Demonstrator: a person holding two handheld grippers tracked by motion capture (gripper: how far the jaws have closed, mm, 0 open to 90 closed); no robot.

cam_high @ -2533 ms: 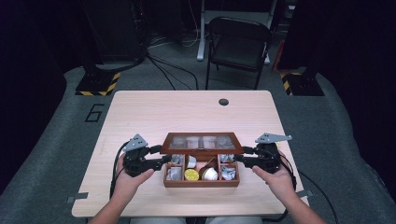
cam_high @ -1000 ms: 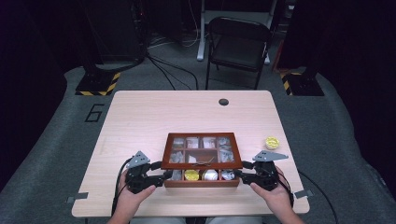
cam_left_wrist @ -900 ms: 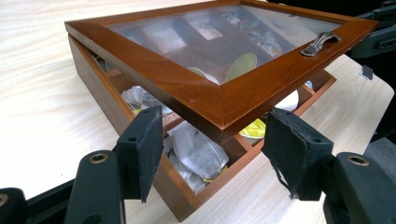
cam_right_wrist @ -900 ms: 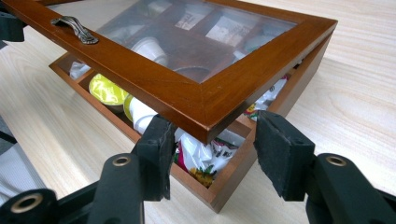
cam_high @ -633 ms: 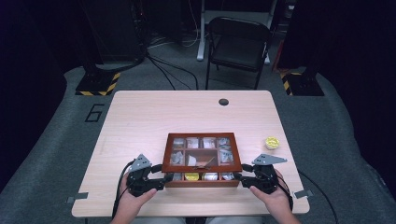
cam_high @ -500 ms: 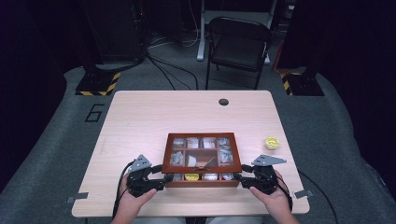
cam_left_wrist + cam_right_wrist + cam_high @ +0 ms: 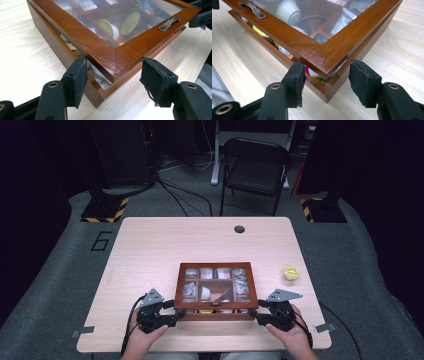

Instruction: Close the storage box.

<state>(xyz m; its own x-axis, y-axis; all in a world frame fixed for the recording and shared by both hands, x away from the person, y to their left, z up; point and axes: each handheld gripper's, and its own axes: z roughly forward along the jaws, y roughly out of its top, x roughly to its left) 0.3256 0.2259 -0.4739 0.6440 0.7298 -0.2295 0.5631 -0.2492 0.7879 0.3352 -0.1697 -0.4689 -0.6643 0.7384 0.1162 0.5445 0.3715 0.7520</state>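
Work in hand: shutting the wooden box (image 7: pixel 215 290), which sits at the near middle of the counter (image 7: pixel 150 250), just in front of the person.

The glass lid (image 7: pixel 100 47) is down almost flat. In both gripper views a narrow gap shows between the lid and the box wall at the near corners, with white packets peeking out of it.

The left hand-held gripper (image 7: pixel 176 312) straddles the lid's near-left corner at a narrow setting, its pads (image 7: pixel 78 75) against the lid's edges. Its jaws have just been closing a little.

The right hand-held gripper (image 7: pixel 253 313) holds the near-right corner in the same way. Its jaws have just been easing open, with the corner between them.

Done, we judge: the lowering, nearly all of it. Left: seat the lid fully, let go and draw both hands back. The packets may keep it propped open.

A small yellow piece (image 7: pixel 291 272) lies well apart, by the counter's right edge.
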